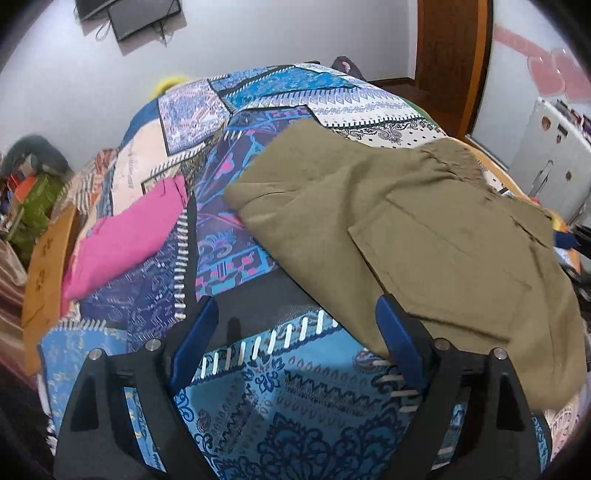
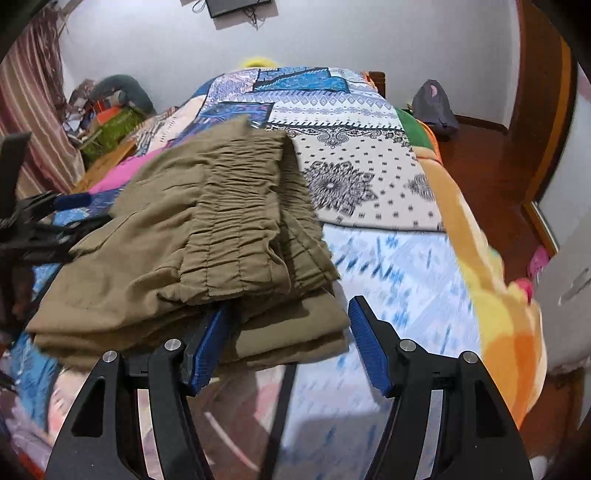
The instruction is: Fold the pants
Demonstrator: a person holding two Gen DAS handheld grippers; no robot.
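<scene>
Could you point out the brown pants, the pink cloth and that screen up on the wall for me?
olive pants [image 1: 424, 236]: left wrist view, flat top panel.
pink cloth [image 1: 129, 236]: left wrist view, its middle.
wall screen [image 1: 144, 16]: left wrist view, dark face.

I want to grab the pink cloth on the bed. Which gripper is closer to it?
Left. The left gripper hovers over the patterned bedspread, with the pink cloth just ahead to its left. The right gripper sits across the folded olive-brown pants, farther away.

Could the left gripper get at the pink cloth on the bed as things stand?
Probably yes. The left gripper is open and holds nothing, and the pink cloth lies ahead to its left on the patterned bedspread, uncovered, apart from the olive pants.
</scene>
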